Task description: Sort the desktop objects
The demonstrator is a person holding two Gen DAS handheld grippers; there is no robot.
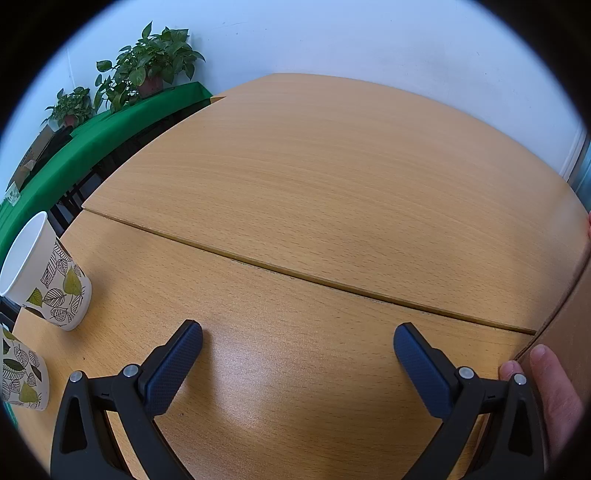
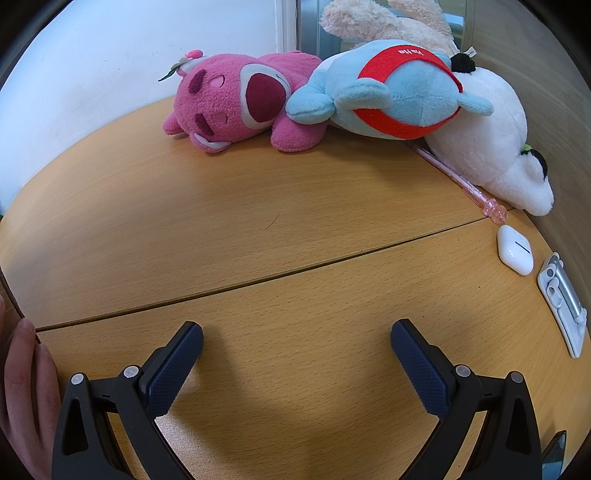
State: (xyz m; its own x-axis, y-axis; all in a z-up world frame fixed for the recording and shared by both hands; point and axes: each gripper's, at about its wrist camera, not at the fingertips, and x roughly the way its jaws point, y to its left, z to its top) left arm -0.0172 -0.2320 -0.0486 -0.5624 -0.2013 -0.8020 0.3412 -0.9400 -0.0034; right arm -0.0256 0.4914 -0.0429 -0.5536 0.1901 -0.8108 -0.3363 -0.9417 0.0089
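My left gripper [image 1: 297, 341] is open and empty, low over the wooden table [image 1: 314, 184]. Two leaf-patterned paper cups stand at its left: one [image 1: 48, 273] further back, one [image 1: 22, 373] at the frame's edge. My right gripper [image 2: 295, 341] is open and empty over the table [image 2: 221, 229]. Beyond it lie a pink plush bear [image 2: 236, 101], a blue plush with a red band [image 2: 388, 92], a white plush [image 2: 495, 140] and a cream plush [image 2: 373, 22] behind. A pink pen [image 2: 458, 181], a white earbud case [image 2: 515, 249] and a white phone stand [image 2: 563, 301] lie at the right.
A seam [image 1: 332, 280] runs across the table between its two tops. A green-covered bench [image 1: 92, 136] with potted plants [image 1: 155, 59] stands beyond the table's left edge. A white wall backs the table. A brown panel [image 2: 554, 92] borders the right side.
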